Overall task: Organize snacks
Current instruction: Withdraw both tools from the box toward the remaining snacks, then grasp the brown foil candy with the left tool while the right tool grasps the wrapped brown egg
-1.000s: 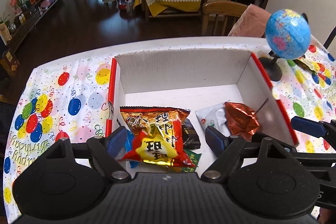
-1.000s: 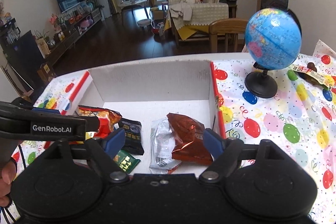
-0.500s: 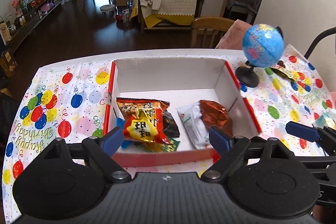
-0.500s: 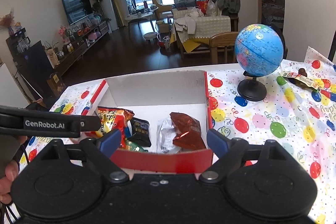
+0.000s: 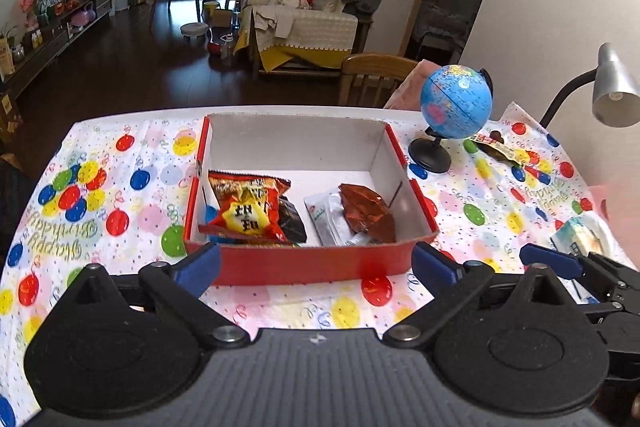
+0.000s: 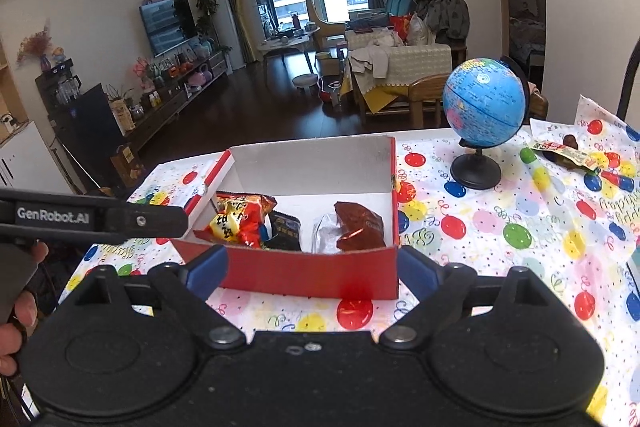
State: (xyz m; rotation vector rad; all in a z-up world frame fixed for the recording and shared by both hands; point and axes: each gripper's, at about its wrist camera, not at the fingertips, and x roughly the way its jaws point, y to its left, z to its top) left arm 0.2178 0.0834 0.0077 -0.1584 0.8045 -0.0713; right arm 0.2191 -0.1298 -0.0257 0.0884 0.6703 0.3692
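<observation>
Left wrist view takes in a table spread with a balloon-print birthday tablecloth (image 5: 100, 211), the largest thing in sight, its "Happy Birthday" lettering legible near both side edges. On the cloth sits a red cardboard box (image 5: 304, 263) with white inner walls, its near wall just beyond the fingertips of both tools. To the right of the box stands a blue desk globe (image 5: 456, 101) on a black base, and a grey gooseneck lamp (image 5: 614, 89) leans in from the right edge.

Inside the box, on the left, lies a red and yellow snack bag (image 5: 246, 209) with large Chinese characters, resting partly over a small black packet (image 5: 292, 223). On the right lies a crumpled copper-brown foil packet (image 5: 368, 213) on top of a clear silvery wrapper (image 5: 326, 215). Well apart from the box, past the globe, a long yellow-edged snack wrapper (image 5: 500, 149) lies on the cloth with a small brown item at its far end.

The left gripper (image 5: 316, 263) hangs in front of the box with its blue-tipped fingers spread wide, wider than the box's near wall, holding nothing. In the right wrist view the right gripper (image 6: 312, 269) is likewise spread apart and empty, its fingers flanking the same red wall without touching it. A pale packet (image 5: 580, 237) lies on the cloth at the right, beside the right tool.
</observation>
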